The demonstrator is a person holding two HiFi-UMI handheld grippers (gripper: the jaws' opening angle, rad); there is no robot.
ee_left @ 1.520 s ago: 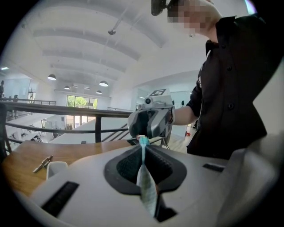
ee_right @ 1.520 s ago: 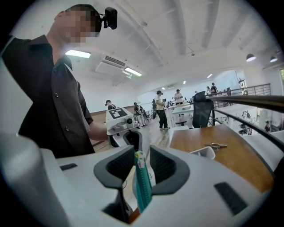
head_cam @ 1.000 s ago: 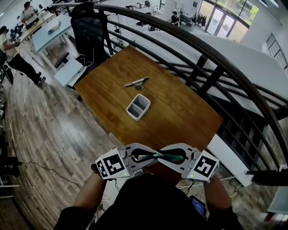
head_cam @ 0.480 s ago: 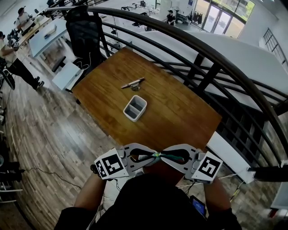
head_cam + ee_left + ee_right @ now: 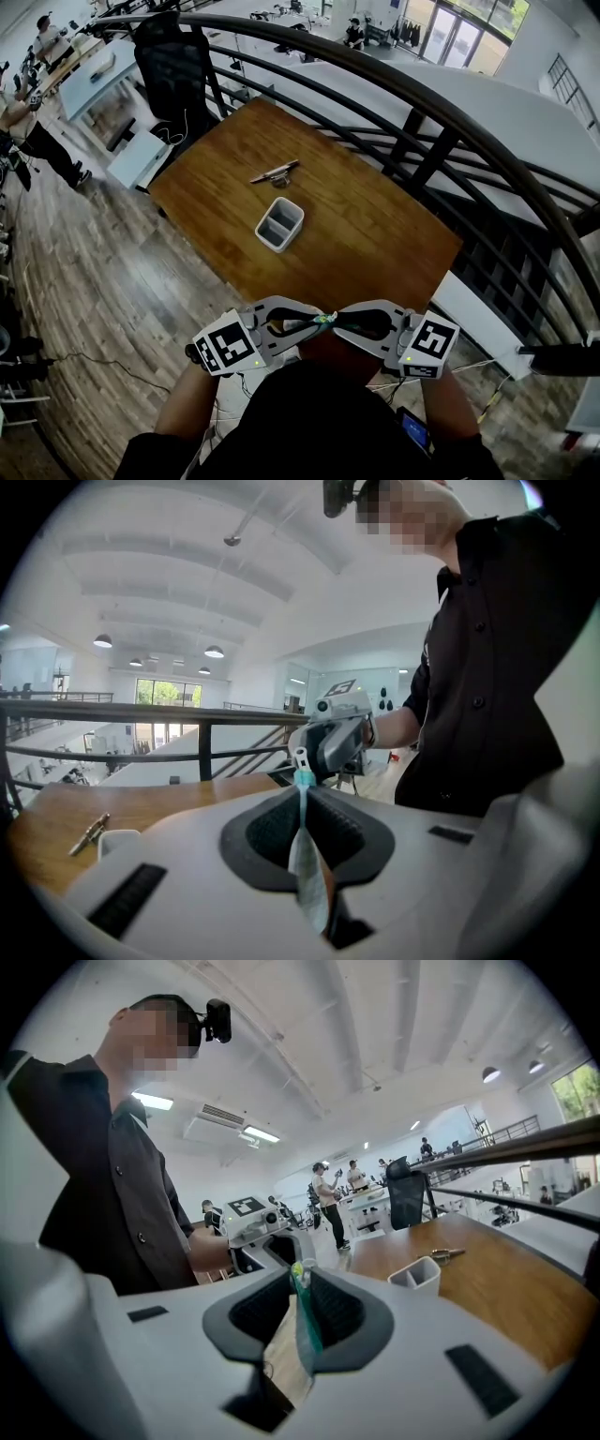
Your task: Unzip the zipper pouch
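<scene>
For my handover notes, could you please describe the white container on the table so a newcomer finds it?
Find the wooden table beside the dark railing. Near its middle stands the white container, split into two compartments; its only neighbour, a slim tool, lies flat.

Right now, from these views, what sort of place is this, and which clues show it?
Probably an open-plan office or lab. A curved black railing runs behind a wooden table, with an office chair and a desk where people work nearby.
</scene>
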